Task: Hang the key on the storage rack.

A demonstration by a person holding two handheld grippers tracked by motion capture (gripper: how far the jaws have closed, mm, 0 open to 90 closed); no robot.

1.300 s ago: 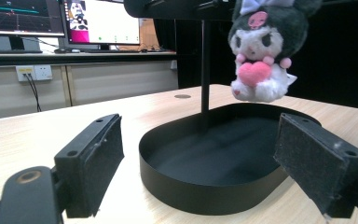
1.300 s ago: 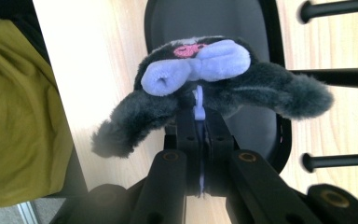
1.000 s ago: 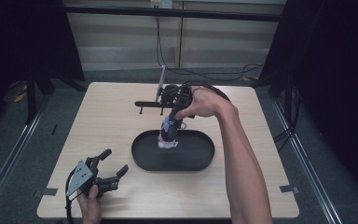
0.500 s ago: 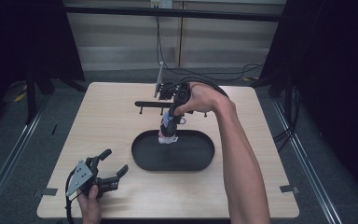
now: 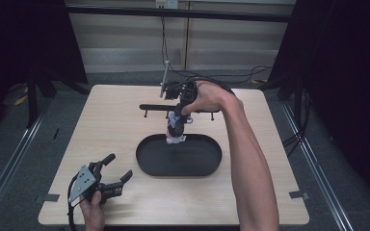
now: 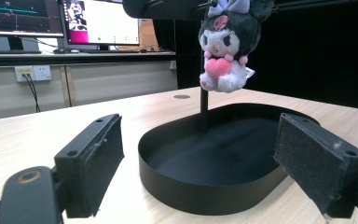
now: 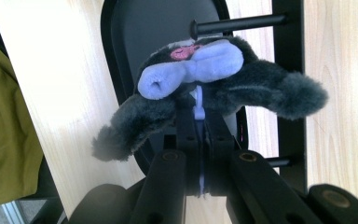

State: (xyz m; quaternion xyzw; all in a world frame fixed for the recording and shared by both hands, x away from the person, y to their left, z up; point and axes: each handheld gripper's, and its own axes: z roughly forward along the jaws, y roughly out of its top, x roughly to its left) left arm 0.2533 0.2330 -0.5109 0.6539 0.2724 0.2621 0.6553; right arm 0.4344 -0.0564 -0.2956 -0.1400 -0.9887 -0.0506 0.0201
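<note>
Worktop [image 5: 115, 125]: a pale wooden top that filled the middle of the high view, with dark floor around it.
Tray [image 5: 179, 156]: a black oval tray with a low wall, just right of centre in the high view; in the left tool view it lay in the middle of the frame, between the two jaws and beyond them.
Rack [image 5: 156, 107]: a black bar on short legs, above the tray in the high view, toward the far edge of the worktop.
Right arm [image 5: 245, 154]: bare forearm that ran from the bottom right of the high view up to the centre.
Right tool [image 5: 177, 126]: pointed down over the upper rim of the tray, jaws clenched on the plush's hang loop; in the right tool view the two jaws met on a thin pale strip at frame centre.
Left tool [image 5: 118, 169]: at the lower left of the high view, held by a hand low over the worktop, jaws spread wide and holding nothing.
Plush toy [image 6: 228, 42]: a black-and-white doll with a lilac bow and a pink heart, hanging clear above the tray at the top of the left tool view.
</note>
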